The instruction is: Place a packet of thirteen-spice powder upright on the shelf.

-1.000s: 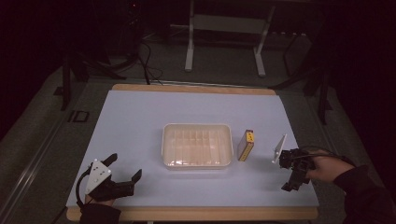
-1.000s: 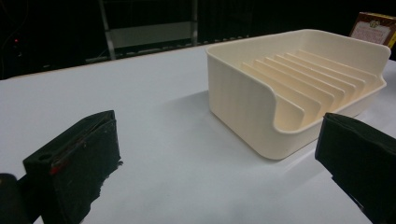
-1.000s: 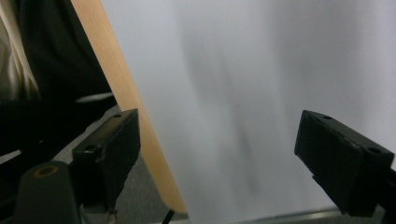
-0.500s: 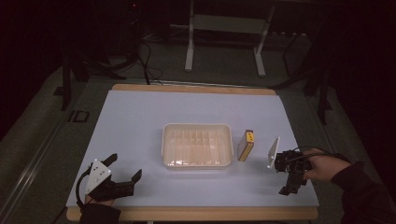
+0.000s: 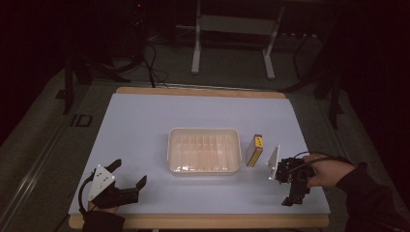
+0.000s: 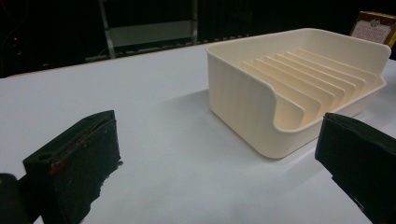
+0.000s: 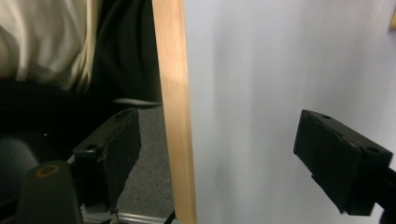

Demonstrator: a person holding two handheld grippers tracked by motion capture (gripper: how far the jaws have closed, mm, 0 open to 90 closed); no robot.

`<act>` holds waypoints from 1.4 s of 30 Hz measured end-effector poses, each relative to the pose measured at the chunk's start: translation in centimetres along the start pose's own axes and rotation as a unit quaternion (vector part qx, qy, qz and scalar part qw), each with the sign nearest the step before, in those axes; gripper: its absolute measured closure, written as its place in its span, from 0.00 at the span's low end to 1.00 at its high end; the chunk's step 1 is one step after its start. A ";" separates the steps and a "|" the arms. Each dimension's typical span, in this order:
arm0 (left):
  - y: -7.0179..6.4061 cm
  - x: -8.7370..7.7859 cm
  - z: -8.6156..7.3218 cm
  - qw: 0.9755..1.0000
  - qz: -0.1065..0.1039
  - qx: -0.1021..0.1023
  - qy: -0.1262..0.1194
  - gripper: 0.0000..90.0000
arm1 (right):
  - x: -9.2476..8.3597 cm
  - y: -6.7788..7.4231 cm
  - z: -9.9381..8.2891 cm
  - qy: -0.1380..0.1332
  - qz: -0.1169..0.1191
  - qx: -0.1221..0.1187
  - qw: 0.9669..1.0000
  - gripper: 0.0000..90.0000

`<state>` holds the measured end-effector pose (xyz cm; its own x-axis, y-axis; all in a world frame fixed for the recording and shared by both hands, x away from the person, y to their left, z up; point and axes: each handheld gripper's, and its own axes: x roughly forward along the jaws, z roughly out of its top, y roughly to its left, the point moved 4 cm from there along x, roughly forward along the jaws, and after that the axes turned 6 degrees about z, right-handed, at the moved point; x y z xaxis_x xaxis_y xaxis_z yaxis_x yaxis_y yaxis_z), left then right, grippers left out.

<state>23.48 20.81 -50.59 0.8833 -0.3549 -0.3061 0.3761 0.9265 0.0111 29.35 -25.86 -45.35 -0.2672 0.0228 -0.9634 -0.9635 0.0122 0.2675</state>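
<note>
Just beside tray (image 5: 204, 151), yellow box (image 5: 254, 150).

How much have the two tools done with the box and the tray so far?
Nothing looks done: the cream ribbed plastic tray is empty and the small yellow-brown box stands beside it. Both the left tool and right tool are open, holding nothing. Every step is left.

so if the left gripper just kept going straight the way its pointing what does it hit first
Most likely the cream slotted tray: in the left gripper view it lies ahead of the open left gripper, with bare table before it. Its near corner sits about centre-right, so contact looks probable, not certain.
</note>
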 end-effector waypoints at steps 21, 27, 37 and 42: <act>0.0 0.1 -0.1 1.000 -0.003 0.000 0.004 0.00 | -2.7 1.1 4.9 -0.026 0.001 -0.060 0.998 0.18; 0.0 0.1 -0.1 1.000 -0.004 0.000 0.004 0.00 | -4.1 1.1 5.5 -0.034 0.000 -0.071 0.997 0.17; 0.0 0.1 -0.1 1.000 -0.004 -0.001 0.004 0.00 | -7.3 -0.3 5.5 -0.058 -0.035 -0.060 0.996 0.18; 0.0 0.0 -0.1 1.000 -0.004 0.000 0.004 0.00 | -8.4 -1.2 5.4 -0.074 -0.043 -0.049 0.995 0.16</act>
<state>23.50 20.82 -50.71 0.8780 -0.3612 -0.3142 0.3830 0.9237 0.0081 32.85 -20.69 -37.50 -0.1849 0.1740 -0.9672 -0.9818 -0.0772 0.1738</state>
